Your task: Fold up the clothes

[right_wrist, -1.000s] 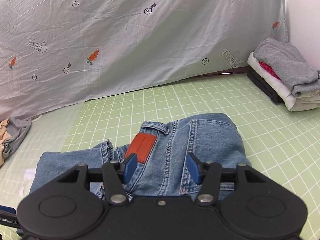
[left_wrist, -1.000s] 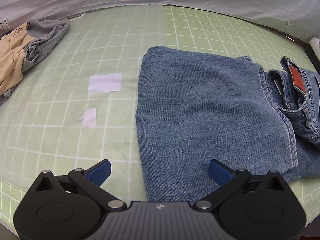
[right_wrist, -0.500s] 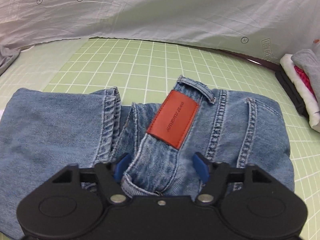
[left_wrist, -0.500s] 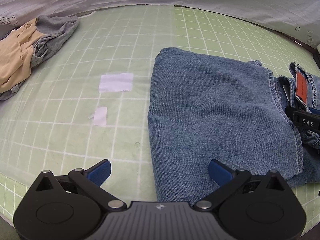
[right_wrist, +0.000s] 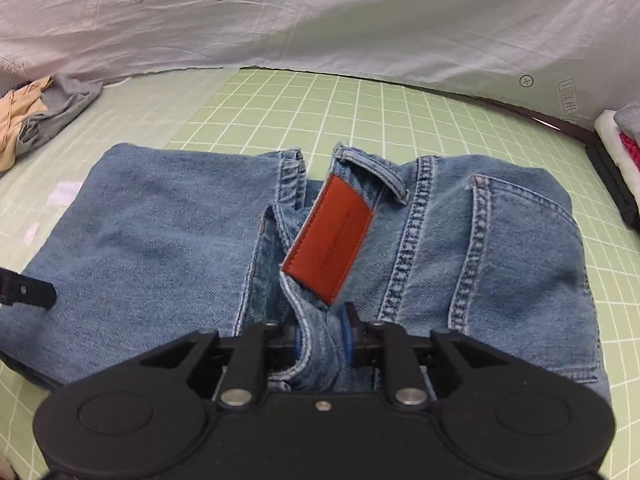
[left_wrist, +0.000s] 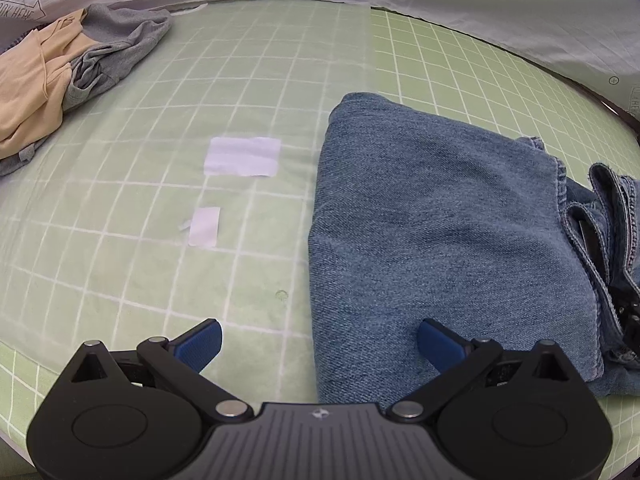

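Observation:
Folded blue jeans [left_wrist: 432,220] lie on the green grid mat [left_wrist: 280,80]. In the right wrist view the jeans [right_wrist: 160,232] show the waistband with an orange leather patch [right_wrist: 328,236]. My right gripper [right_wrist: 322,340] is shut on the waistband just below the patch. My left gripper [left_wrist: 316,344] is open over the folded left edge of the jeans, its left finger [left_wrist: 200,342] over the mat and its right finger [left_wrist: 438,344] over the denim. The left gripper's tip also shows at the left of the right wrist view [right_wrist: 28,290].
A heap of beige and grey clothes [left_wrist: 60,68] lies at the far left of the mat. Two white paper scraps [left_wrist: 242,156] lie left of the jeans. A stack of folded clothes [right_wrist: 620,132] sits at the right edge. A white printed sheet [right_wrist: 320,20] hangs behind.
My right gripper has closed on the jeans waistband, which was between open fingers before. My left gripper has shifted left, so the jeans sit further right in its view.

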